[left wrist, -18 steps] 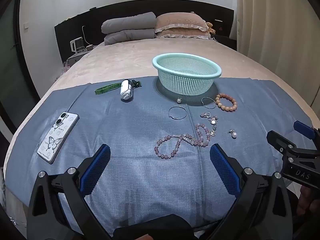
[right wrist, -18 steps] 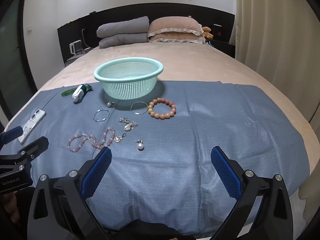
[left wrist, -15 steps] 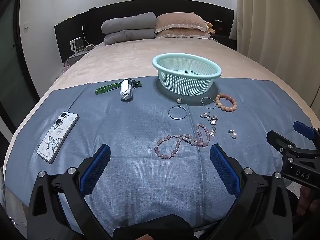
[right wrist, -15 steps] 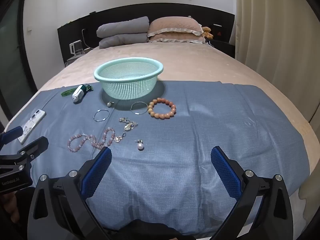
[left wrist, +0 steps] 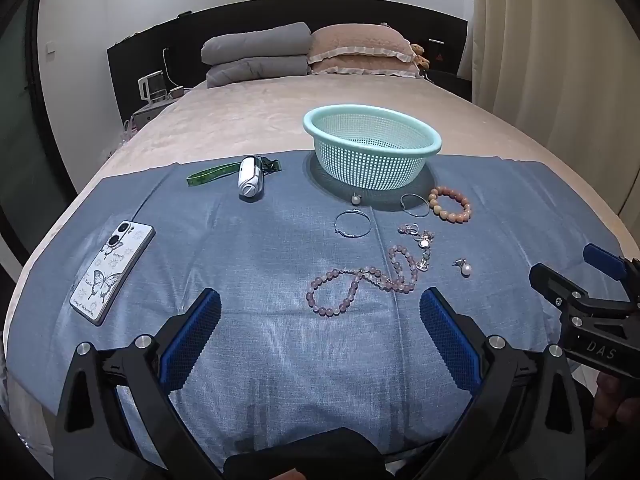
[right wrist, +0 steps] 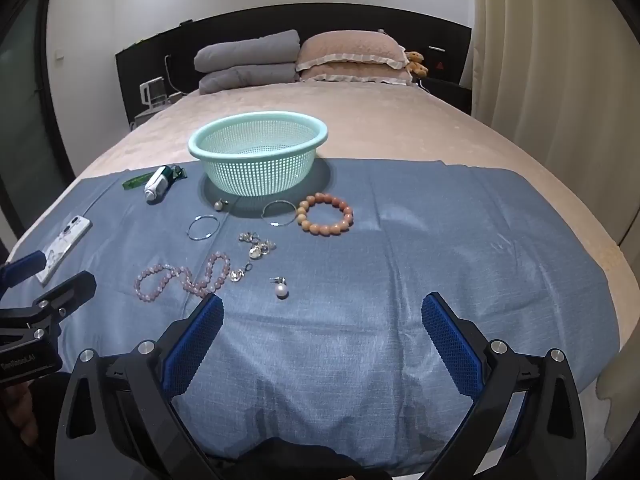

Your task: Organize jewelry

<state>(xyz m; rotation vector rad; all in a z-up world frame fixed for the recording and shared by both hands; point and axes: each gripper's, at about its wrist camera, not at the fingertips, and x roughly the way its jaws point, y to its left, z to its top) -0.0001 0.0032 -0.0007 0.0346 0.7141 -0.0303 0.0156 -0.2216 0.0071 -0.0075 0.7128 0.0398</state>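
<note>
A mint green basket (left wrist: 372,152) (right wrist: 258,158) stands on the blue cloth (left wrist: 280,352). In front of it lie a pink bead necklace (left wrist: 360,284) (right wrist: 182,276), an orange bead bracelet (left wrist: 450,209) (right wrist: 325,219), two silver hoops (left wrist: 353,224) (left wrist: 415,205), a cluster of sparkly earrings (left wrist: 420,240) (right wrist: 258,245) and two pearl earrings (left wrist: 464,268) (left wrist: 355,199). My left gripper (left wrist: 320,316) is open and empty, just short of the necklace. My right gripper (right wrist: 322,314) is open and empty, near the pearl earring (right wrist: 281,290).
A phone in a butterfly case (left wrist: 112,266) lies at the cloth's left. A small white device with a green strap (left wrist: 250,178) lies left of the basket. Pillows (left wrist: 304,52) lie at the bed's head. A curtain (left wrist: 560,60) hangs at the right.
</note>
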